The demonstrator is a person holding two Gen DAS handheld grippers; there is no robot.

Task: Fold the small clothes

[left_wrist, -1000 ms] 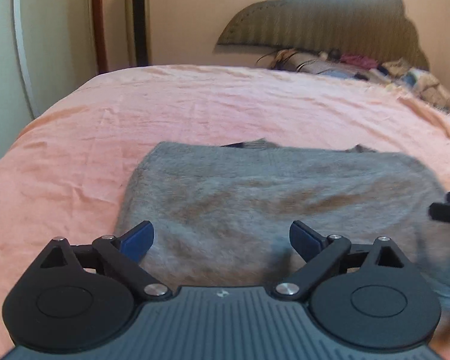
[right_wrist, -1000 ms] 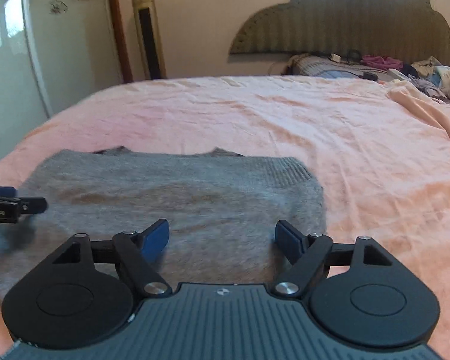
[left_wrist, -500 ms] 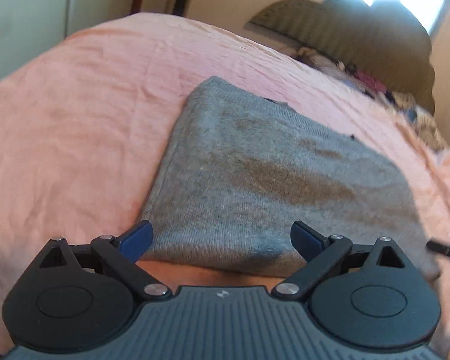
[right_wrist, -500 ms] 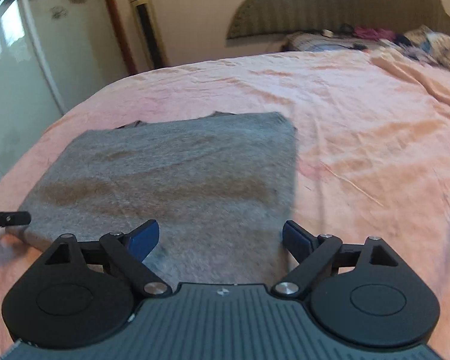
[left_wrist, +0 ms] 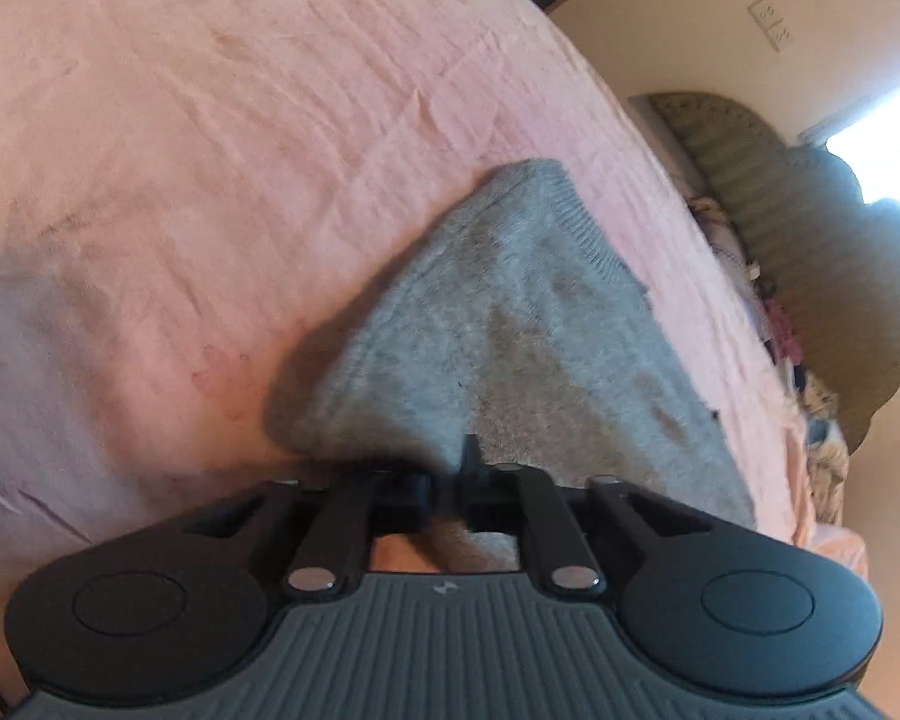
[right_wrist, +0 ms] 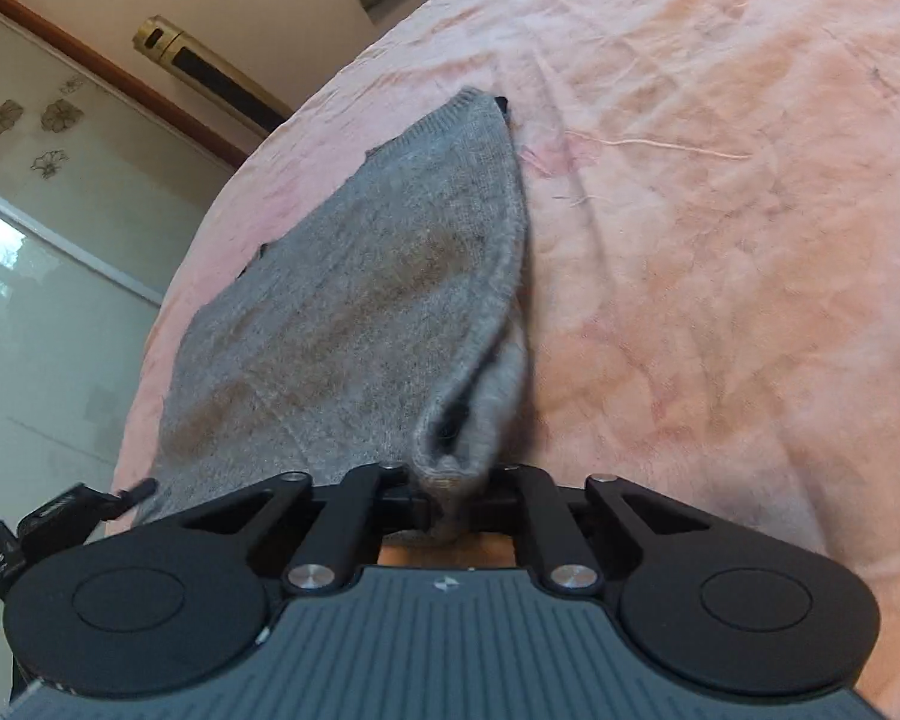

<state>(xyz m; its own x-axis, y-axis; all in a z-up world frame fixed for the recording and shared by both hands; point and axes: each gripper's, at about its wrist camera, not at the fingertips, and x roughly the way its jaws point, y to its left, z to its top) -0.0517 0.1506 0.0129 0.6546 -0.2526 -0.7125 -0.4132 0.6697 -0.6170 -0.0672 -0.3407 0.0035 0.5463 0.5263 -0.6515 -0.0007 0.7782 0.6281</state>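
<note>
A small grey knitted garment (left_wrist: 510, 360) lies folded on the pink bedsheet (left_wrist: 180, 180). My left gripper (left_wrist: 447, 489) is shut on its near left corner, and the cloth rises to the jaws. In the right wrist view the same garment (right_wrist: 360, 312) stretches away from me. My right gripper (right_wrist: 450, 498) is shut on its near right corner, with a bunched fold of knit between the jaws. The left gripper (right_wrist: 60, 510) shows at the lower left edge of the right wrist view.
The pink bedsheet (right_wrist: 720, 240) spreads wide around the garment. A padded headboard (left_wrist: 810, 240) with a pile of clothes (left_wrist: 780, 330) is at the far end. A gold tower fan (right_wrist: 210, 66) and a glass door (right_wrist: 30, 270) stand beyond the bed's left side.
Both grippers went from open above the garment's near edge to shut on its two near corners. Both views have tilted steeply and the corners are lifted off the sheet.
</note>
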